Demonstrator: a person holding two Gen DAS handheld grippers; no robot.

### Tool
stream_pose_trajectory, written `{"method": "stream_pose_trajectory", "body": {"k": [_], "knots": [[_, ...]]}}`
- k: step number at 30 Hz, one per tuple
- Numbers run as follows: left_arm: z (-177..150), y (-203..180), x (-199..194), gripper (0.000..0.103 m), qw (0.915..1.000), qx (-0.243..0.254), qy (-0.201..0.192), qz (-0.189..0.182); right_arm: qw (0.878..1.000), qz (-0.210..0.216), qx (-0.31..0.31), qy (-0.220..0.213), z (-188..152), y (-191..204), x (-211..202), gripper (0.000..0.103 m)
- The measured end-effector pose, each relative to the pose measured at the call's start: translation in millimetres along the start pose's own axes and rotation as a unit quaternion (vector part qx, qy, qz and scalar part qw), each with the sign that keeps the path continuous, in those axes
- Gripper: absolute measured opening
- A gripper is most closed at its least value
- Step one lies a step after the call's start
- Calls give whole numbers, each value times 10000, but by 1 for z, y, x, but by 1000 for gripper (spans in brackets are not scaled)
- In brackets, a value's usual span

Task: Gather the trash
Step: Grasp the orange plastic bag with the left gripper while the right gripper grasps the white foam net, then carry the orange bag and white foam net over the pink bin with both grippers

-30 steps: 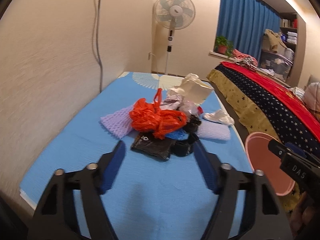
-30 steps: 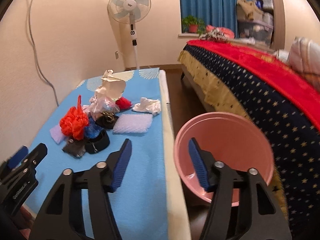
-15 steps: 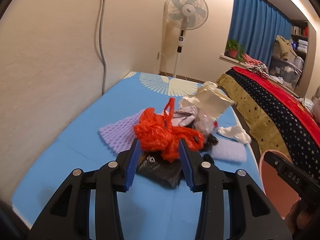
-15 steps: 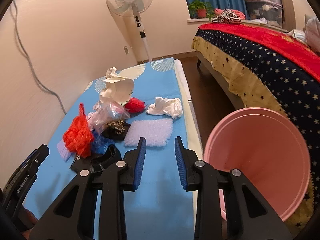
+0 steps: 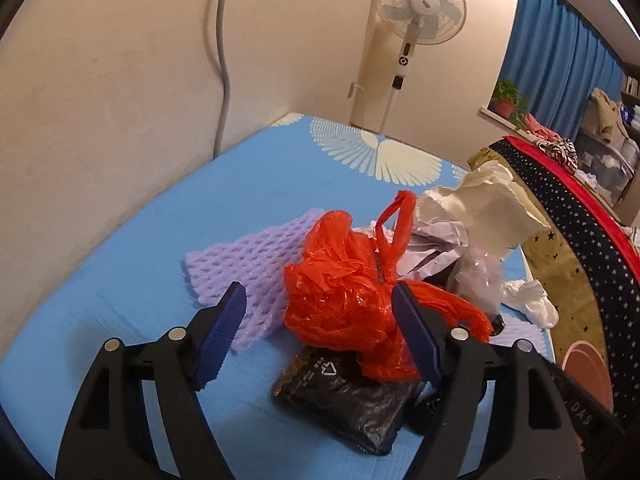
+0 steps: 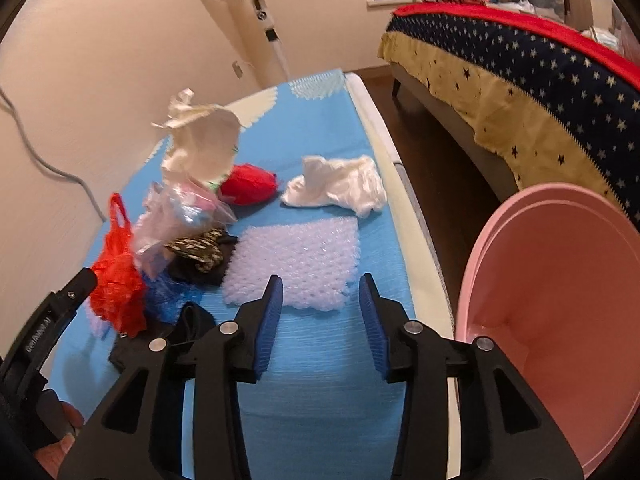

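Orange bag [image 5: 344,292] between spread left tongs [image 5: 320,320]

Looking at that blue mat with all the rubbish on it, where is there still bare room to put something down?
The blue mat is bare along the wall, left of the purple foam net, and at the far end near the fan. Another bare strip lies before the white foam net. It is crowded around the orange bag.

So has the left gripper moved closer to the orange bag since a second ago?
Yes. The left gripper has advanced toward the orange bag, its open jaws now flanking it.
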State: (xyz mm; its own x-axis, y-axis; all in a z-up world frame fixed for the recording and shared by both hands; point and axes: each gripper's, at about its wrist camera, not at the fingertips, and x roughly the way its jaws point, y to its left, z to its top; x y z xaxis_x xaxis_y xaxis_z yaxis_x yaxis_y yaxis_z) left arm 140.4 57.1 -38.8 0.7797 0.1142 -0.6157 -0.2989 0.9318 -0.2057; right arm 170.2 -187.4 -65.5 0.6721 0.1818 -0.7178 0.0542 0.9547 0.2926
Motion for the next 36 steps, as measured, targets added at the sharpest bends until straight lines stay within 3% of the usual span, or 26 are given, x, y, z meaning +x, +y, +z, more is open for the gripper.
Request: {"method": "stream_pose_trajectory", "body": {"k": [2, 4, 6, 7, 11, 22, 36], "knots": [[-1, 0, 4, 64, 9999, -6, 131, -63, 10000, -61, 1, 55, 0, -1, 3, 39], [-4, 1, 9, 49, 9993, -42, 288, -254, 9999, -60, -34, 77, 0, -1, 6, 25], [-4, -1, 8, 43, 9992, 5, 256, -294, 10000, -49, -36, 77, 0, -1, 5, 13], [-2, -3, 6, 35, 9993, 41, 229, -308, 10000, -41, -27, 72, -1, -1, 4, 7], [1, -4, -1, 29, 9993, 93, 108, -344, 9999, 63, -90, -89, 2, 2, -9, 4], [5, 1, -37, 27, 9990, 175, -275, -312, 9978, 233, -299, -549, 1, 14, -65, 3], [-8, 0, -86, 27, 9957, 450, -516, -617, 9934, -167, -374, -1068, -6, 1, -140, 3]]}}
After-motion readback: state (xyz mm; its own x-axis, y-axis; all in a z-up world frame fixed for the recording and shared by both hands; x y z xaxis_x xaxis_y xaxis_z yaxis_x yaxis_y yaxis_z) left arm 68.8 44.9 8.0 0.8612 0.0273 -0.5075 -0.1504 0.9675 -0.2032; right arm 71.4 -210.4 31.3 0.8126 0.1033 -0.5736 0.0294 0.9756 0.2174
